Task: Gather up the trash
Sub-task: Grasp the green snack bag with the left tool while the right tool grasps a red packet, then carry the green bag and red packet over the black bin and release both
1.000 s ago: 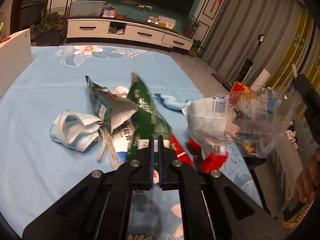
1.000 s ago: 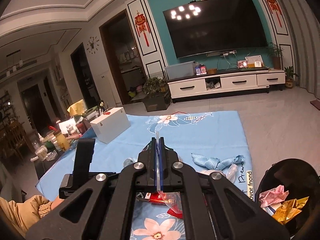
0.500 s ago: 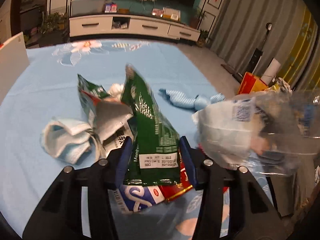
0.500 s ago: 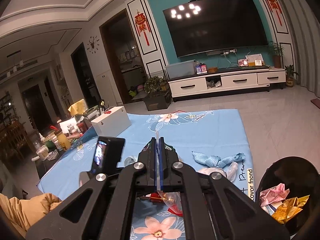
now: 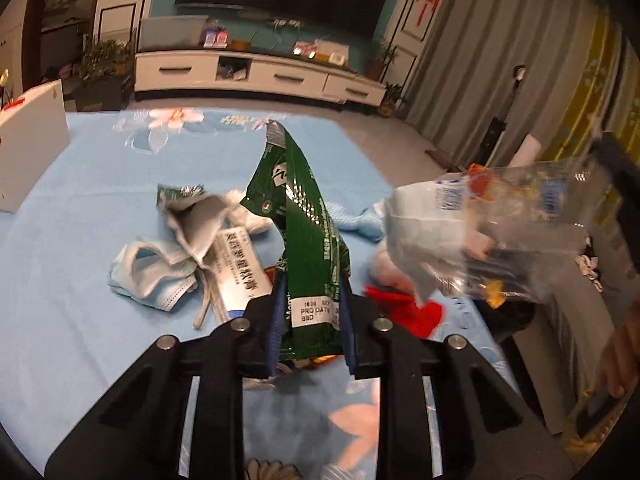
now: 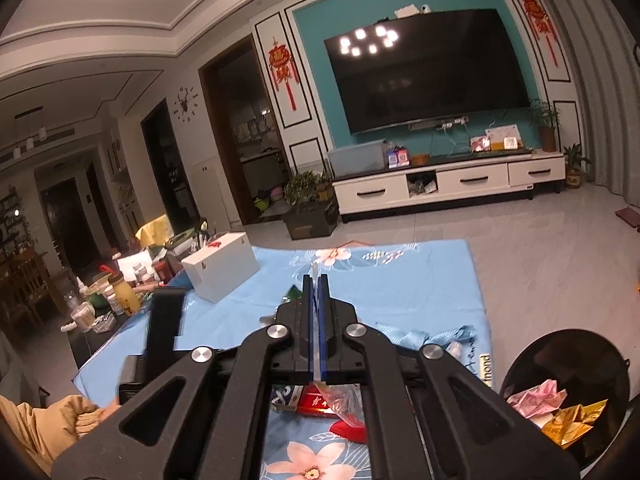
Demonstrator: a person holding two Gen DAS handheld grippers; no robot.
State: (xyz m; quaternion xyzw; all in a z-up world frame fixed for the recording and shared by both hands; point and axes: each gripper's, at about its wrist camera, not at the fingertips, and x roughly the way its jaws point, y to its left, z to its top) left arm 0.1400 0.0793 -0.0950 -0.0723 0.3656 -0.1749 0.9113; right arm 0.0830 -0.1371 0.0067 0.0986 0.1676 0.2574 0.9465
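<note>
Mid-pickup right now. My left gripper has the green wrapper standing up between its jaws, and they're closing in on it, the blue pads right against its bottom edge on both sides. I'd say this is the grab step on one piece of litter, so the job is maybe partway, since plenty is left on the blue cloth.

My right gripper is pressed together on the rim of a clear bag, which hangs out at 3 o'clock in the left view with scraps already inside. In the right view only a thin clear strip shows between the pads, so it's a pinch on film and not much else.

Next move, as I read it: finish the squeeze, lift the wrapper clear, swing it toward 3 o'clock and drop it into the bag's mouth. The wrapper is long and floppy, so I'd want the top end pointed in first. I can't tell how wide the bag's mouth gapes from here.

The wrapper itself: glossy dark green foil, tall and creased, white date label near the bottom, torn silvery tip at 12 o'clock. At 9 o'clock of it lie a crumpled mask and another torn packet. A black bin sits at 4 o'clock in the right view, with wrappers in it.
</note>
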